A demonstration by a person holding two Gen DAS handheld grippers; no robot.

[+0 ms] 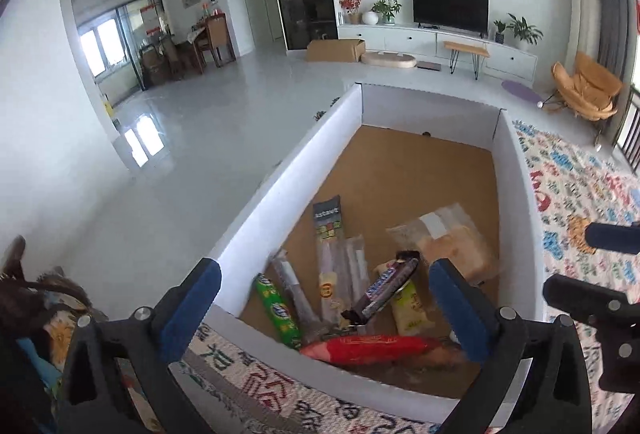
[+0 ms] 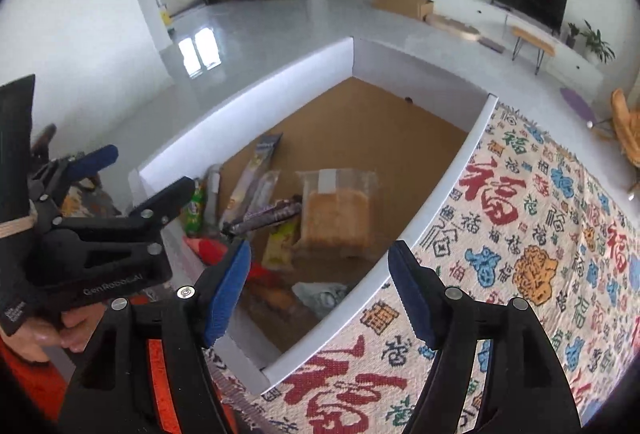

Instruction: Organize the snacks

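Your left gripper: black plastic frame, silver screws, ribbed blue pads, white "GenRobot.AI" lettering on the side, a tan band round its handle. Your right gripper: same black frame, blue pads. Orange sleeve at your left hand.

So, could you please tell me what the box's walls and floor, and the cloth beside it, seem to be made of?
The box walls look like smooth white matte board, flat with crisp, thin edges. Its floor looks like cork or brown cardboard: tan, dull, faintly speckled. The cloth looks woven, probably cotton: a coarse, stitch-like grain shows in its coloured characters.
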